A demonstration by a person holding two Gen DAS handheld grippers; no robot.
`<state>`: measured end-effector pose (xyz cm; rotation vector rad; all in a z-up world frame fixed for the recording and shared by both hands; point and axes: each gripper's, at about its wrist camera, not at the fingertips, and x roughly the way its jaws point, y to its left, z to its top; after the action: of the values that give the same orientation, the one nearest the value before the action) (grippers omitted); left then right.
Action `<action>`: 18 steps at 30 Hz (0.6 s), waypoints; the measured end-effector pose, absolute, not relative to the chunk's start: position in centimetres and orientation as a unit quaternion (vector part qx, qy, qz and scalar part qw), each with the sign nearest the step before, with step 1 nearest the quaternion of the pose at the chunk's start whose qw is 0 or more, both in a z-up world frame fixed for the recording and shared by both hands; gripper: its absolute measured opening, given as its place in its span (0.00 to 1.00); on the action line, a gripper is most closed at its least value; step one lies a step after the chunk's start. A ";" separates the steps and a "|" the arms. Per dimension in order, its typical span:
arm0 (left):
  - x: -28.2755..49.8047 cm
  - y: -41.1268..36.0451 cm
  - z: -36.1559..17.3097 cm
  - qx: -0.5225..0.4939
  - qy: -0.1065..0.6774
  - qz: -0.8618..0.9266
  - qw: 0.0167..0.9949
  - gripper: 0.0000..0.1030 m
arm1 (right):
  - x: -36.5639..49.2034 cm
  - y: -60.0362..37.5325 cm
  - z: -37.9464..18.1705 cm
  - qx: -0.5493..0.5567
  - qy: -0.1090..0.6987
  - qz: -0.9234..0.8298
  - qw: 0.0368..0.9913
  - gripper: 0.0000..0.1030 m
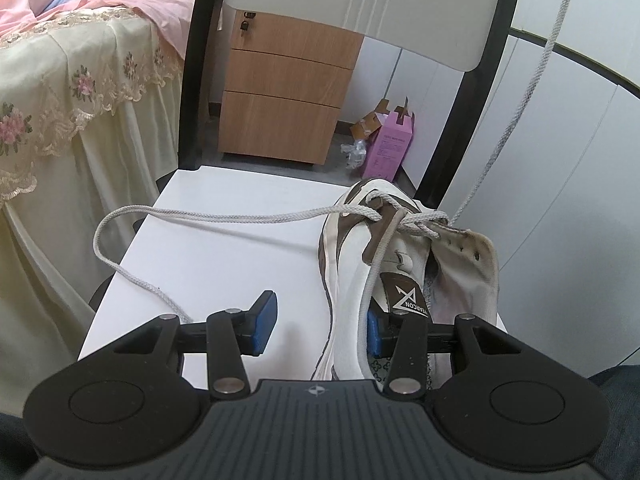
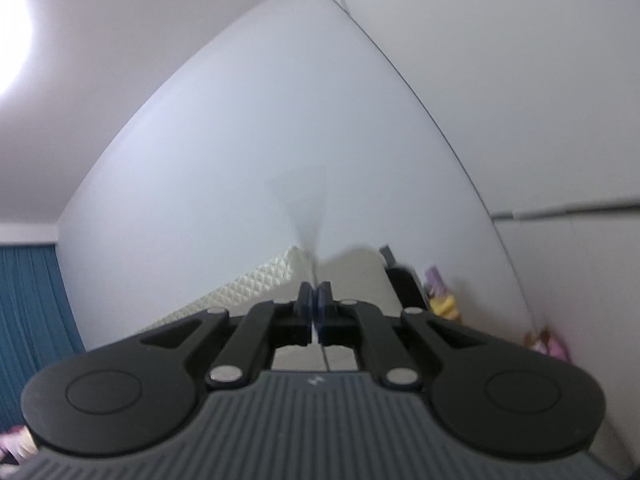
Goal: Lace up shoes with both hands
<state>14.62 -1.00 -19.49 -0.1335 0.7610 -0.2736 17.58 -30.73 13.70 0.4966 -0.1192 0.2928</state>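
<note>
Shoe (image 1: 400, 264): lying on its side near the right edge of the white chair seat (image 1: 224, 248), toe toward the chair back, opening toward the camera.
Lace (image 1: 224, 216): threaded and crossing through the eyelets nearest the toe only; upper eyelets (image 1: 460, 246) on the raised flap showing bare.
Left strand: trailing slack from the toe eyelets across the seat toward its left edge, looping back and running under the left gripper (image 1: 320, 326).
Right strand (image 1: 532, 92): rising taut from the lacing, up and out past the top right of the left wrist view.
Left gripper: fingers spread wide, straddling the shoe's side wall, one blue pad (image 1: 266, 320) outside on the seat, the other (image 1: 374, 332) inside the opening; gripping nothing, possibly steadying the shoe.
Right gripper (image 2: 316, 300): raised high, pointing at wall and ceiling, pads pressed together on a thin pale line, judged to be the lace; blurred beyond the tips.
Step in hand: apparently drawing the right strand up through an eyelet, taking out slack.
Next move calls for: keeping the shoe pinned against the pull, then bringing the strand's tip down to the next bare eyelet; aiming a limp tip at a small hole needing care.
Risk: shoe lifting or sliding toward the right edge under tension.
</note>
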 end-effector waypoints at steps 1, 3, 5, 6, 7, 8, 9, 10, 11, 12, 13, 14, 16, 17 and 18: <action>14.7 -1.0 -19.5 -0.065 0.370 -0.133 0.917 0.47 | 17.3 -30.8 14.3 0.237 -0.061 0.144 0.959 0.03; 14.7 -1.0 -19.4 -0.064 0.370 -0.133 0.917 0.47 | 16.7 -30.8 15.4 0.222 -0.064 0.142 0.963 0.03; 14.7 -1.0 -19.4 -0.063 0.370 -0.133 0.917 0.47 | 16.1 -30.9 16.6 0.206 -0.068 0.140 0.966 0.03; 14.7 -1.0 -19.4 -0.063 0.370 -0.134 0.917 0.47 | 15.8 -30.9 17.1 0.198 -0.070 0.140 0.968 0.03; 14.6 -1.0 -19.4 -0.062 0.369 -0.134 0.917 0.47 | 15.6 -31.0 17.5 0.195 -0.067 0.138 0.969 0.03; 14.6 -1.0 -19.4 -0.059 0.368 -0.134 0.918 0.47 | 15.4 -31.0 17.9 0.186 -0.063 0.137 0.971 0.03; 14.5 -1.0 -19.3 -0.054 0.365 -0.137 0.919 0.47 | 15.4 -30.8 18.1 0.171 -0.060 0.133 0.974 0.03; 14.4 -1.0 -19.3 -0.049 0.362 -0.139 0.920 0.47 | 15.2 -30.6 18.2 0.149 -0.056 0.128 0.979 0.03; 14.2 -1.1 -19.2 -0.042 0.357 -0.143 0.922 0.47 | 14.9 -30.4 18.1 0.129 -0.052 0.125 0.982 0.03; 14.1 -1.1 -19.1 -0.036 0.353 -0.146 0.924 0.47 | 14.7 -30.2 17.8 0.116 -0.043 0.125 0.985 0.03; 14.0 -1.1 -19.0 -0.030 0.348 -0.150 0.925 0.47 | 14.5 -30.1 17.5 0.103 -0.033 0.124 0.986 0.03; 13.8 -1.1 -18.9 -0.025 0.343 -0.154 0.926 0.47 | 14.3 -29.9 17.2 0.090 -0.024 0.124 0.988 0.03; 13.5 -1.0 -18.8 -0.017 0.335 -0.163 0.928 0.47 | 14.2 -29.2 15.8 0.063 0.007 0.128 0.990 0.03; 13.3 -0.9 -18.7 -0.015 0.331 -0.167 0.929 0.47 | 14.1 -28.9 15.0 0.052 0.024 0.132 0.990 0.03; 13.1 -0.8 -18.5 -0.014 0.325 -0.173 0.930 0.47 | 14.2 -28.3 13.9 0.033 0.048 0.137 0.989 0.03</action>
<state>13.14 -0.83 -18.55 -0.0294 0.6661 -0.3546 14.21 -28.30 13.87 0.0670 0.0958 0.2744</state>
